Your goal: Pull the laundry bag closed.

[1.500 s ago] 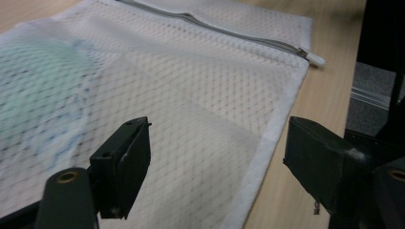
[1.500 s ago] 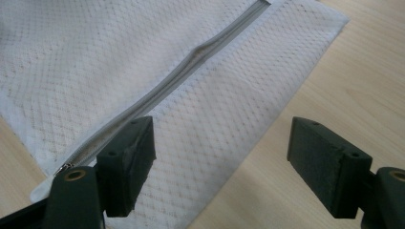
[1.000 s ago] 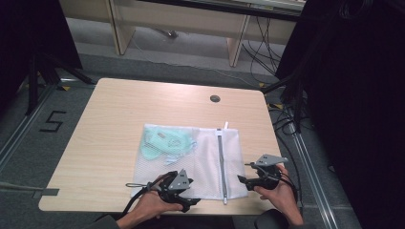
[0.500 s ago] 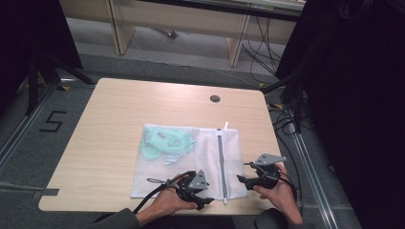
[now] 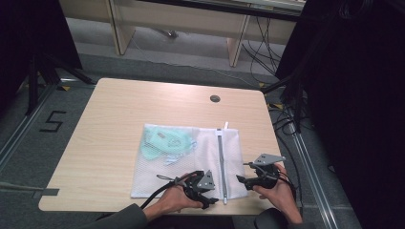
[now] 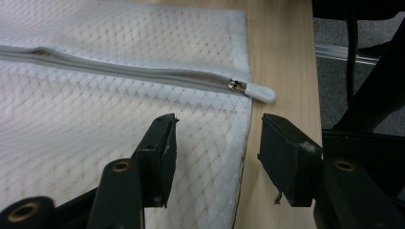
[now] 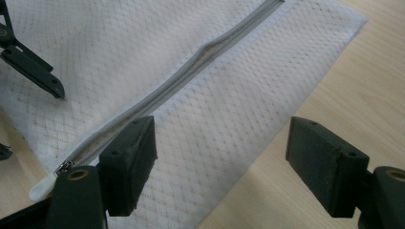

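Note:
A white mesh zip bag [image 5: 200,152] lies flat on the table, with a pale green item [image 5: 165,143] inside its left half. The grey zipper [image 5: 221,157] is closed, its pull [image 6: 255,90] at the bag's near edge. My left gripper [image 5: 213,192] sits at that near edge just left of the zipper. It is open [image 6: 217,129], one jaw over the mesh and one over bare wood. My right gripper [image 5: 241,181] hovers by the bag's right edge. It is open wide [image 7: 222,138] across the mesh and table beside the zipper [image 7: 191,71], and the pull [image 7: 43,187] is low on the left.
The wooden table [image 5: 119,119] has a round cable hole [image 5: 215,98] at the back. Its front edge lies just under both hands. Cables [image 5: 286,124] trail on the floor to the right, and a "5" mark [image 5: 52,121] is on the floor to the left.
My left gripper has slid right along the bag's near edge, close to the zipper's end. The right gripper has stayed put.

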Demonstrator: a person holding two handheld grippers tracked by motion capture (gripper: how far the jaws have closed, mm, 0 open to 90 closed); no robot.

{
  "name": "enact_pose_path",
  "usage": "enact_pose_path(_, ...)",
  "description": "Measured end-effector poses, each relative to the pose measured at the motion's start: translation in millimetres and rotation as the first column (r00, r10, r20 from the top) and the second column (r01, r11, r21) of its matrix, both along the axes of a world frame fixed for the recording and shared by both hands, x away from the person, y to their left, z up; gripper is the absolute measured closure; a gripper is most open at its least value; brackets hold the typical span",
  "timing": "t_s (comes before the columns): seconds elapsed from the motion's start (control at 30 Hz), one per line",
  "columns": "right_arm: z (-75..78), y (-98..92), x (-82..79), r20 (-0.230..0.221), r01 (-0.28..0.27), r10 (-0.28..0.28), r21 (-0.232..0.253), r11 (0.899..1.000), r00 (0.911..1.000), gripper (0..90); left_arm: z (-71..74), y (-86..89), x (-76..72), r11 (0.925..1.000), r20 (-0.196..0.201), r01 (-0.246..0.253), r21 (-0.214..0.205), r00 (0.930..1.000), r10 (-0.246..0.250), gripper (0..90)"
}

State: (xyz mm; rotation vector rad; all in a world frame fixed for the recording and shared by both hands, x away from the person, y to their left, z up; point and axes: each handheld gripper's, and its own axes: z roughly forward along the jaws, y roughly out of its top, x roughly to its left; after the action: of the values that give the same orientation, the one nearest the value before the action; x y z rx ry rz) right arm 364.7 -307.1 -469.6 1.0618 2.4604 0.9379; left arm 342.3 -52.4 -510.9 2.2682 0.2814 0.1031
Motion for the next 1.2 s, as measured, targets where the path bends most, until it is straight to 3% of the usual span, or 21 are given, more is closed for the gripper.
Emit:
enact_pose_path(0.03, -0.2, -0.3, 0.7, 0.009, -0.007, 0.007, -0.005, 1.000, 0.9999, 26.7, -1.5, -2.7, 1.1, 0.9994, 0.006, 0.017, 0.031, 0.9998, -0.017, 46.3)
enact_pose_path(0.23, 0.2, -0.2, 0.3, -0.007, -0.002, 0.002, -0.007, 1.000, 1.0000, 26.7, -2.0, -5.4, 2.7, 0.9992, -0.006, 0.005, 0.041, 1.0000, -0.004, 51.2)
enact_pose_path(0.33, 0.0, -0.7, 2.4, 0.016, -0.021, 0.021, -0.014, 1.000, 0.9997, 26.7, -1.6, -5.7, 5.2, 0.9992, -0.004, -0.006, 0.038, 1.0000, 0.007, 60.3)
enact_pose_path(0.37, -3.6, 0.9, 2.7, 0.045, -0.008, 0.007, 0.011, 1.000, 0.9990, 26.7, -1.9, -5.5, 5.8, 0.9994, -0.004, -0.015, 0.031, 0.9999, 0.015, 60.3)
enact_pose_path(0.4, -0.5, -0.3, 1.6, 0.008, -0.014, 0.014, -0.013, 1.000, 0.9999, 26.7, -2.4, -5.3, 6.2, 0.9995, 0.000, -0.018, 0.025, 0.9998, 0.018, 69.2)
enact_pose_path(0.43, -0.5, -0.3, 1.6, 0.008, -0.014, 0.014, -0.013, 1.000, 0.9999, 26.7, -2.7, -5.0, 6.6, 0.9996, 0.004, -0.016, 0.021, 0.9999, 0.016, 69.2)
enact_pose_path(0.47, 0.2, 0.7, 1.8, 0.009, -0.013, 0.013, -0.010, 1.000, 0.9999, 26.7, -2.3, -4.6, 6.3, 0.9995, 0.026, -0.013, 0.030, 0.9996, 0.012, 80.3)
enact_pose_path(0.53, 0.3, 1.1, 1.7, 0.004, -0.013, 0.013, -0.012, 1.000, 0.9999, 26.7, -2.0, -4.6, 6.2, 0.9992, 0.043, -0.010, 0.039, 0.9990, 0.008, 85.4)
enact_pose_path(0.67, 0.4, 3.1, 0.6, 0.003, -0.017, 0.017, 0.000, 1.000, 0.9999, 28.2, -0.6, -0.1, 14.1, 0.9981, 0.050, -0.027, 0.054, 0.9985, 0.025, 87.4)
enact_pose_path(0.7, -1.7, 3.6, 2.6, 0.039, -0.033, 0.033, 0.009, 0.999, 0.9987, 28.8, 0.4, 0.9, 16.7, 0.9983, 0.037, -0.044, 0.040, 0.9984, 0.042, 87.5)
enact_pose_path(0.73, -2.5, 4.6, 1.9, 0.033, -0.032, 0.031, 0.017, 0.999, 0.9990, 29.8, 0.4, 0.9, 16.7, 0.9983, 0.037, -0.044, 0.040, 0.9984, 0.042, 87.5)
enact_pose_path(0.77, -0.4, 4.0, 1.2, 0.004, -0.049, 0.049, 0.007, 0.999, 0.9988, 30.2, 2.5, 3.0, 21.6, 0.9973, 0.023, -0.073, 0.007, 0.9971, 0.073, 87.5)
enact_pose_path(0.83, -2.8, 7.3, -0.4, 0.013, -0.033, 0.033, 0.036, 0.999, 0.9994, 30.4, 4.1, 5.3, 25.1, 0.9976, 0.039, -0.061, 0.032, 0.9975, 0.060, 87.5)
enact_pose_path(0.87, -1.9, 8.0, 1.1, 0.025, -0.066, 0.065, 0.025, 0.998, 0.9975, 32.8, 3.7, 6.6, 27.8, 0.9966, 0.026, -0.078, 0.028, 0.9967, 0.077, 87.5)
enact_pose_path(1.0, -0.8, 12.6, -2.1, -0.022, -0.086, 0.087, 0.057, 0.995, 0.9960, 36.8, 2.4, 6.9, 29.0, 0.9952, 0.004, -0.098, 0.010, 0.9952, 0.097, 87.4)
enact_pose_path(1.03, 0.7, 14.5, -3.3, -0.046, -0.144, 0.146, 0.049, 0.988, 0.9882, 41.3, 1.4, 6.2, 29.0, 0.9922, -0.021, -0.123, -0.021, 0.9923, 0.122, 87.4)
enact_pose_path(1.07, -1.1, 17.4, -4.3, -0.034, -0.154, 0.156, 0.059, 0.986, 0.9871, 42.7, 4.4, 9.6, 32.1, 0.9958, 0.001, -0.085, 0.032, 0.9963, 0.085, 87.4)
enact_pose_path(1.1, -0.8, 19.6, -5.2, -0.038, -0.186, 0.188, 0.049, 0.981, 0.9814, 43.4, 4.4, 8.9, 31.7, 0.9952, -0.012, -0.097, 0.014, 0.9952, 0.097, 87.4)
enact_pose_path(1.13, -1.0, 21.6, -5.9, -0.044, -0.212, 0.214, 0.044, 0.976, 0.9759, 44.2, 3.4, 6.8, 30.2, 0.9909, -0.038, -0.131, -0.032, 0.9909, 0.129, 87.4)
enact_pose_path(1.17, -2.3, 24.0, -6.1, -0.033, -0.238, 0.240, 0.048, 0.970, 0.9702, 45.1, 4.0, 7.3, 31.5, 0.9918, -0.031, -0.124, -0.028, 0.9919, 0.124, 87.4)
enact_pose_path(1.2, -2.3, 24.0, -6.1, -0.033, -0.238, 0.240, 0.048, 0.970, 0.9702, 45.1, 4.0, 7.3, 31.5, 0.9918, -0.031, -0.124, -0.028, 0.9919, 0.124, 87.4)
